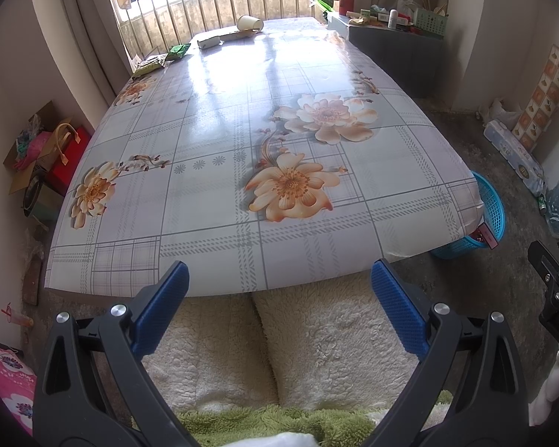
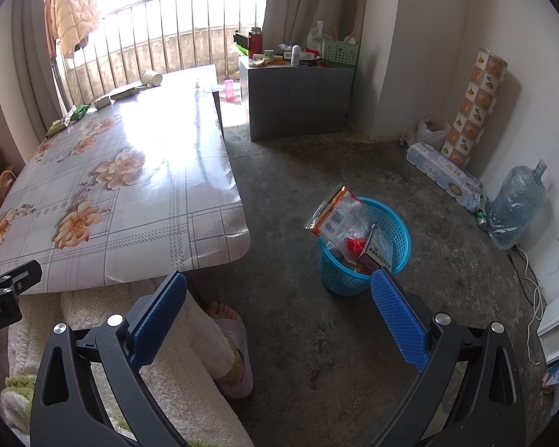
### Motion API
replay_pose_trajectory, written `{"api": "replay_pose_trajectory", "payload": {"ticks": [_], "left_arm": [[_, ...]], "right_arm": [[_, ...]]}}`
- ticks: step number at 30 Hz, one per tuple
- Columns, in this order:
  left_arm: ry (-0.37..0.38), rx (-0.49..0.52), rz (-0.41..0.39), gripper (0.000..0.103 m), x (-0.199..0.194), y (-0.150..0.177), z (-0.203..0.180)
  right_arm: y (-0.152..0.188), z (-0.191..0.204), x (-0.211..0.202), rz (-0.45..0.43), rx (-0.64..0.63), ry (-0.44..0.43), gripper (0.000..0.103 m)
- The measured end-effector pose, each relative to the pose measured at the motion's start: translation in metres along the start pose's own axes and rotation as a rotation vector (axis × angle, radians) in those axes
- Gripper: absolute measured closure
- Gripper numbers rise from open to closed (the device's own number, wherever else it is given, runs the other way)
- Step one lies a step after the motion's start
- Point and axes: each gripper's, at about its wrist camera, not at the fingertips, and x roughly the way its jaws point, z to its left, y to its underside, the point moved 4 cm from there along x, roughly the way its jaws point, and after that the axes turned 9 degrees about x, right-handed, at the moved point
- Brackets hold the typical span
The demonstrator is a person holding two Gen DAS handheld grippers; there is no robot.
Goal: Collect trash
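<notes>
A blue plastic basket (image 2: 365, 260) stands on the floor right of the table, holding a red-and-white snack bag (image 2: 339, 216) and a small box (image 2: 378, 247). In the left wrist view the basket (image 1: 490, 216) peeks out past the table corner. At the table's far end lie a tipped paper cup (image 1: 250, 23), a white packet (image 1: 208, 41), a flat card box (image 1: 238, 34) and green wrappers (image 1: 179, 50). My left gripper (image 1: 279, 283) is open and empty at the near table edge. My right gripper (image 2: 279, 290) is open and empty over the floor, beside the basket.
The floral table (image 1: 212, 201) fills the left view. A person's fleece-clad legs (image 1: 279, 346) and a slippered foot (image 2: 231, 339) are below. A grey cabinet (image 2: 298, 100) with clutter stands at the back. A water jug (image 2: 518, 205) and tissue pack (image 2: 443, 175) line the right wall.
</notes>
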Motion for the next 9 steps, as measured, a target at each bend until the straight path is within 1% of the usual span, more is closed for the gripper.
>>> {"api": "replay_pose_trajectory", "payload": {"ticks": [9], "left_arm": [[0.001,0.003,0.004,0.009,0.0002,0.0016,0.0010]], "right_arm": [[0.0002,0.0007,0.0002,-0.001,0.000,-0.003,0.007]]}}
